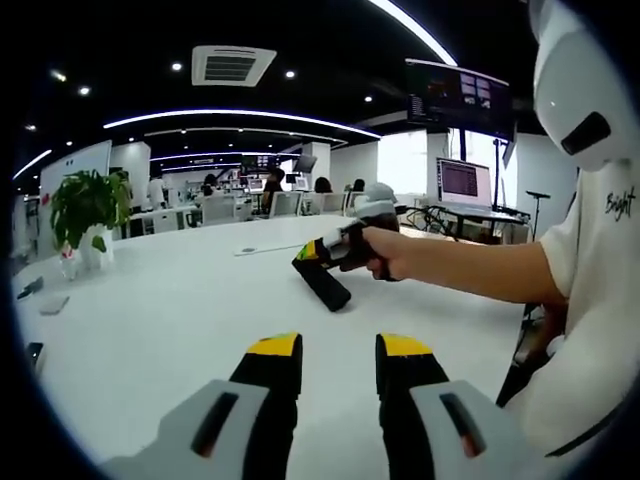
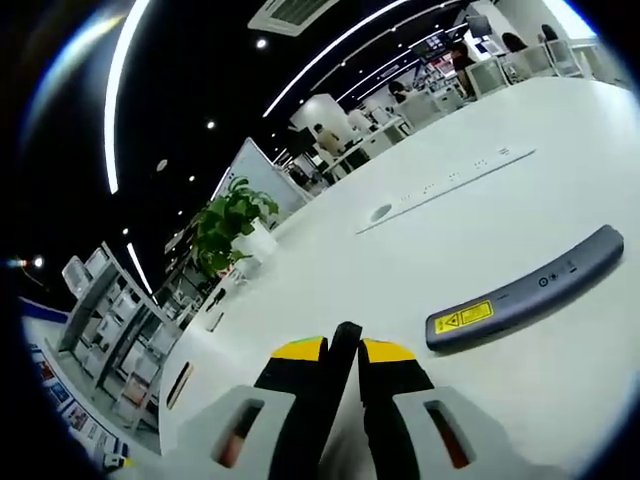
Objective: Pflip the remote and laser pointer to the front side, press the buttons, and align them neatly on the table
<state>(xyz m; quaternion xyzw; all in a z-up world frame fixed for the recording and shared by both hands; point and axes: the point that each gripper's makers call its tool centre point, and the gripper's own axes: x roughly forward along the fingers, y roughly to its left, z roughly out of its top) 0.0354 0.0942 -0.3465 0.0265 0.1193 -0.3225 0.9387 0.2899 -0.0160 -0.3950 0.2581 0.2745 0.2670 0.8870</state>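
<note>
In the left gripper view the left gripper (image 1: 340,350) hangs over the white table (image 1: 180,300) with its yellow-tipped jaws spread and nothing between them. Farther across the table, the right gripper (image 1: 318,252) comes in from the right, held in a person's hand (image 1: 385,252), and it pinches one end of a black remote (image 1: 325,285), which is tilted with its lower end touching or just above the tabletop; which of the two cannot be told. The person's forearm and white shirt take up the right side of that view. A potted plant (image 1: 85,205) stands at the far left of the table, and a laptop (image 1: 465,185) sits on a desk in the far right background. In the right gripper view the right gripper (image 2: 343,350) has its jaws pressed onto the thin dark edge of the remote (image 2: 345,345), seen end-on between them. Just to the right of it the grey laser pointer (image 2: 525,295) lies flat on the table, its yellow warning label and small buttons facing up. The plant (image 2: 230,225) shows again at the far left edge of the table.
</note>
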